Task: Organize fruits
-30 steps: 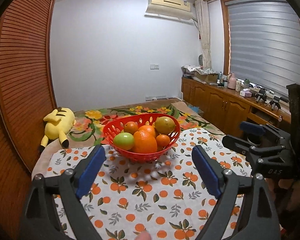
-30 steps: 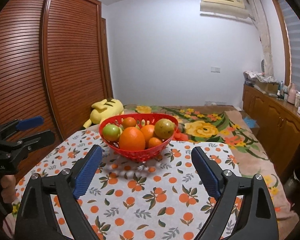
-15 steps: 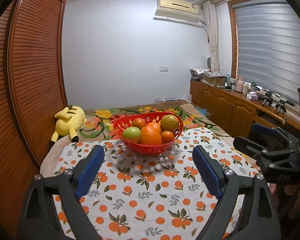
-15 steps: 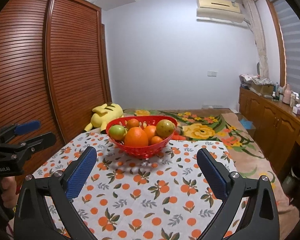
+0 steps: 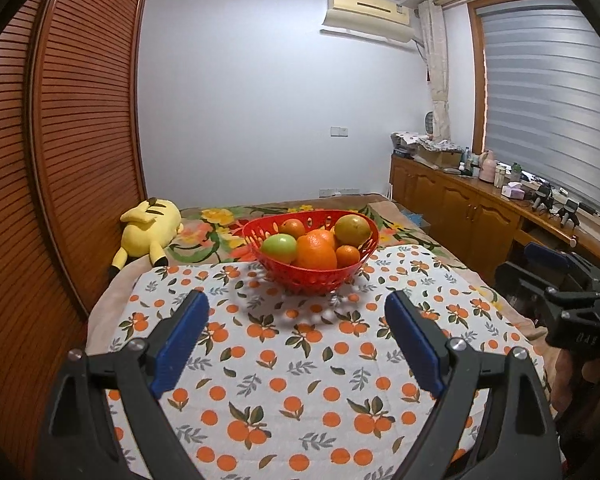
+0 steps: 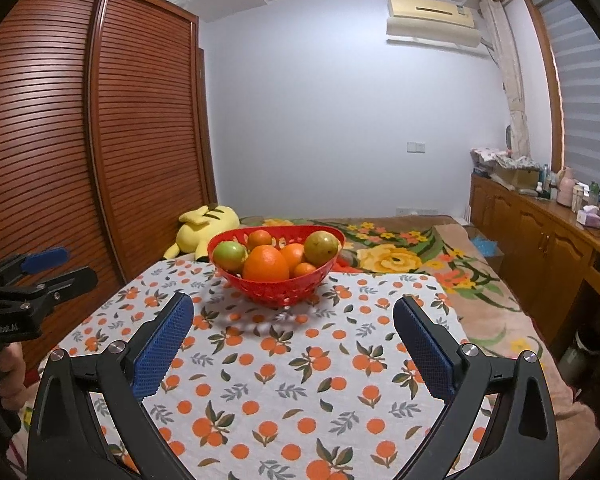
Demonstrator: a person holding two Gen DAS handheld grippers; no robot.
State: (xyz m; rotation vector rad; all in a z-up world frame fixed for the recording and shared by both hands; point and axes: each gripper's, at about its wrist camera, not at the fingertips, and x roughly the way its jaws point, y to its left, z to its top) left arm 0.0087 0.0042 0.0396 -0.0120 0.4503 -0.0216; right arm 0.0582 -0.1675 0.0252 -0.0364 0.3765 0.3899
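A red perforated basket [image 5: 260,238] [image 6: 276,296] stands at the far end of the table. It holds a large orange [image 5: 317,252] [image 6: 266,264], a green apple [image 5: 279,247] [image 6: 229,255], a yellow-green fruit [image 5: 353,230] [image 6: 321,246] and several small oranges. My left gripper [image 5: 296,312] is open and empty, well short of the basket. My right gripper [image 6: 294,314] is open and empty too, also short of it. Each gripper shows at the edge of the other's view.
The table wears an orange-print cloth [image 5: 300,360] [image 6: 300,360]. A yellow plush toy [image 5: 150,226] [image 6: 208,226] lies on the floral bed behind. A slatted wardrobe [image 5: 60,160] is left, a wooden counter [image 5: 480,208] with clutter right.
Both grippers have pulled back from the basket, which now looks smaller and farther off. More of the tablecloth shows. Both stay open and empty.
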